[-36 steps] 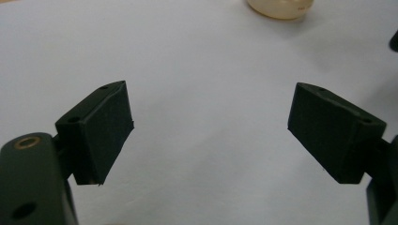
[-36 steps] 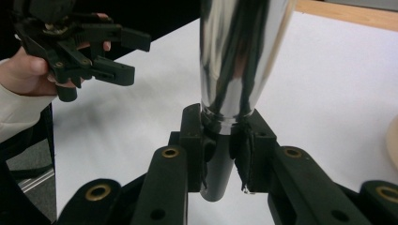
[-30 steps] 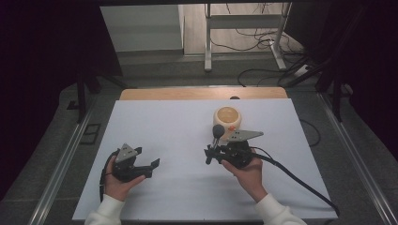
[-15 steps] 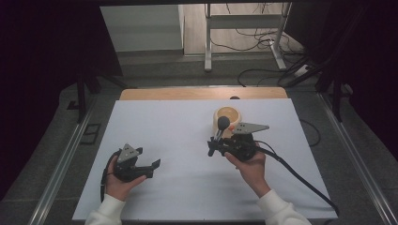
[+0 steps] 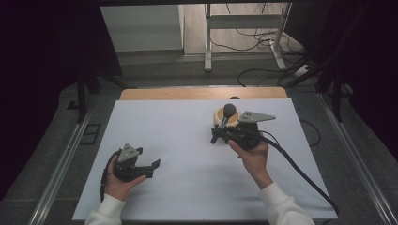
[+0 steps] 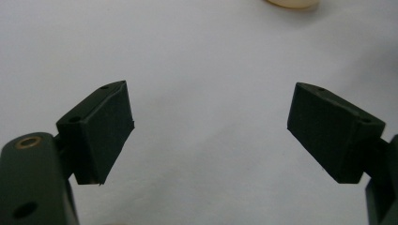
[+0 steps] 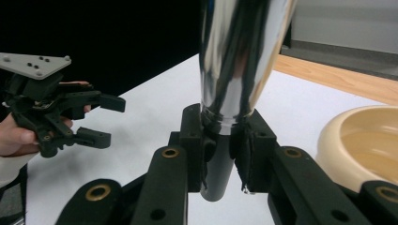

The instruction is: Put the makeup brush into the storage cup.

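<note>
The right gripper (image 5: 219,133) has risen and moved toward the far side of the tabletop (image 5: 178,126), carrying the shiny tool (image 5: 226,116) clamped between its fingers. The tool's round head, which a second ago lay over the near rim of the bowl (image 5: 218,115), now stands over the bowl's middle, hiding more of it. The right forearm reaches further in.

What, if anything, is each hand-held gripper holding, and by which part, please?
The right hand-held gripper clamps a shiny metal tool by its dark narrow lower end, beside the cream bowl. The left hand-held gripper is open and holds nothing.
</note>
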A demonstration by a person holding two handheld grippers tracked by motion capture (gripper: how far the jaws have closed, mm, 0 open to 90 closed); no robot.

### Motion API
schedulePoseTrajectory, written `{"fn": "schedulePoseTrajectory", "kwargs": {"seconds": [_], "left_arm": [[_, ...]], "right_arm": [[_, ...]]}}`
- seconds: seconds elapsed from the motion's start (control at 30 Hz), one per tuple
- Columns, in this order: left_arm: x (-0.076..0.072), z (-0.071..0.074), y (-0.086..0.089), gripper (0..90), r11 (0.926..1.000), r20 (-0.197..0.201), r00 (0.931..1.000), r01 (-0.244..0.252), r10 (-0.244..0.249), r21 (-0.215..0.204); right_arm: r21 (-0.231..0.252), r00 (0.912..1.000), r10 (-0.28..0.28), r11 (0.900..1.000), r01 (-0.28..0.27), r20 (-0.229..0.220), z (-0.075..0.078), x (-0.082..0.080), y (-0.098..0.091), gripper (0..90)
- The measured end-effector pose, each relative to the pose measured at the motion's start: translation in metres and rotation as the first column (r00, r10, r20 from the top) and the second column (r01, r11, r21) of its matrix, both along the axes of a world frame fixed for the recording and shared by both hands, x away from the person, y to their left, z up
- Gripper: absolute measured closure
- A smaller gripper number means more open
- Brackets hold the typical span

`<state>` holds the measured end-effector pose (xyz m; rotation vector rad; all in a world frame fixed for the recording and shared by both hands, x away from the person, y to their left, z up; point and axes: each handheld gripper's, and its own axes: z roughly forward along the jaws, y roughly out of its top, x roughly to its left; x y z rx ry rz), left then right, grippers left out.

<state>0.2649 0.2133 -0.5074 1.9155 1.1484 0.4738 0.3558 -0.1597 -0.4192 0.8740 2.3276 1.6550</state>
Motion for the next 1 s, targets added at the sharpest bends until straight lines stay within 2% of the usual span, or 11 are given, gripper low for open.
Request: {"fn": "schedulePoseTrajectory", "kwargs": {"seconds": [0.87,1.0], "left_arm": [[0.001,0.000,0.000,15.8,1.0000,-0.010,1.0000,-0.001,0.001,0.009],[0.000,0.002,0.000,16.8,0.9998,0.000,0.9999,-0.014,0.014,0.015]], "right_arm": [[0.013,0.9970,-0.063,0.9980,0.062,0.046,0.015,0.023,-0.014,74.1],[0.022,0.9959,-0.080,0.9966,0.080,0.043,0.016,0.027,-0.017,74.1]]}}
